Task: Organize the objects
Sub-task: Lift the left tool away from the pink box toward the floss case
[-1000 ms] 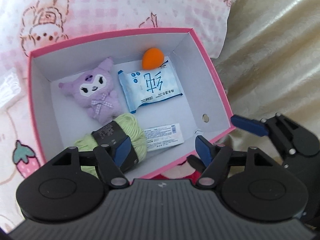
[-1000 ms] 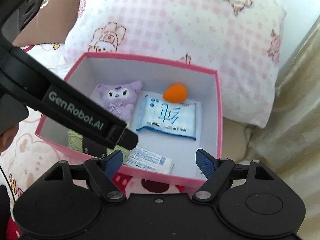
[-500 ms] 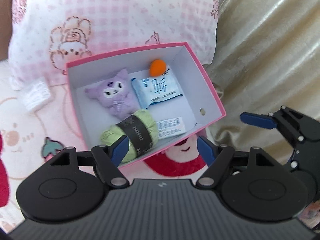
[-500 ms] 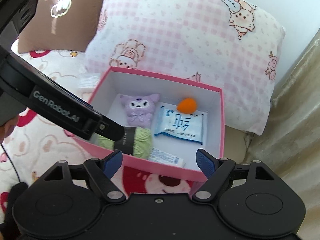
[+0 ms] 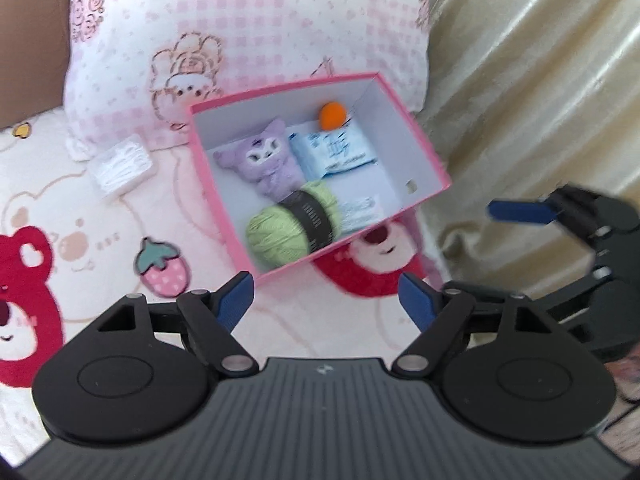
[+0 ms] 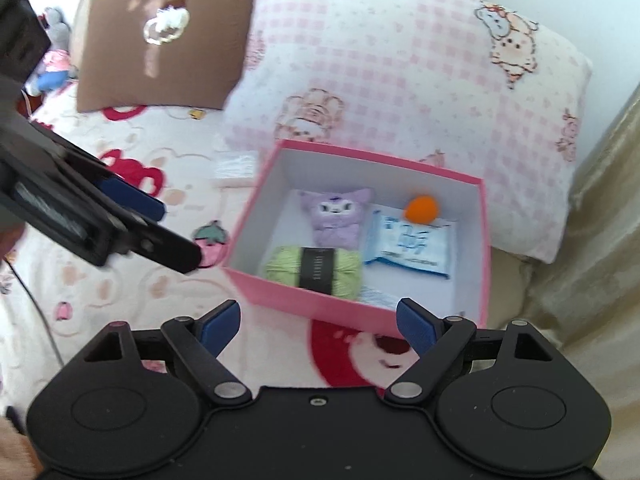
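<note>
The pink box (image 6: 362, 307) sits at the centre of the right wrist view, its lid off, resting on a bear-print blanket (image 6: 132, 280); inside, a green yarn ball (image 6: 280, 266) with a black band lies against the near wall, a purple plush toy (image 6: 338, 216) lies behind it and touches it, a blue-and-white packet (image 6: 412, 246) lies to the plush's right, an orange ball (image 6: 421, 209) rests at the packet's far edge, and a small white sachet (image 5: 360, 213) lies beside the yarn, near the front wall; just left of the box a clear plastic pack (image 5: 122, 166) lies on the blanket; a pink checked pillow (image 6: 400, 72) stands behind the box and a brown cushion (image 6: 160, 40) fills the upper left; the left gripper (image 5: 326, 300) and the right gripper (image 6: 318, 322) both hang short of the box, fingers spread wide, holding nothing.
</note>
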{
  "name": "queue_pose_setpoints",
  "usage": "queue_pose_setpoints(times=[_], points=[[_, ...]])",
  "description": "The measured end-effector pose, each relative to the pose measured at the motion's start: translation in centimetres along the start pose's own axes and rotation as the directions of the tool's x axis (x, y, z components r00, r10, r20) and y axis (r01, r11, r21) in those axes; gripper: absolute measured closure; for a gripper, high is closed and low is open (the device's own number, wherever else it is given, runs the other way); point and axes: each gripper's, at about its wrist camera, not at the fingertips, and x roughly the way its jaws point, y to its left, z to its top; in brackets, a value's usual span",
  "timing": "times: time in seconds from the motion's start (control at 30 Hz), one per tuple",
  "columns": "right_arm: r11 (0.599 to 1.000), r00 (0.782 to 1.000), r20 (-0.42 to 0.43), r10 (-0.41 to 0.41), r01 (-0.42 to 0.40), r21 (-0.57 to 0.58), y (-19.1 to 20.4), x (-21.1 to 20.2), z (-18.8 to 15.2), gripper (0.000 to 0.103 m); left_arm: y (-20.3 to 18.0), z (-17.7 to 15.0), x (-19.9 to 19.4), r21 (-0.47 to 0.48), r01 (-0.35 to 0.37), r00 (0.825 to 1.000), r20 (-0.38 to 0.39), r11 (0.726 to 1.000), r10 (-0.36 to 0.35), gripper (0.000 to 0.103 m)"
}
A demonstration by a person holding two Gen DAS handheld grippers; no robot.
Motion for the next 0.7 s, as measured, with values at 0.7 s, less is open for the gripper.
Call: queue_pose_setpoints(times=[0.7], points=[[0.975,0.987,0.049,0.156,-0.146,-0.168,8.5,0.8,1.6,0.009,5.7,-5.2,-4.2,-0.034,-0.059,0.998,0.011,0.998,0.060,0.023]])
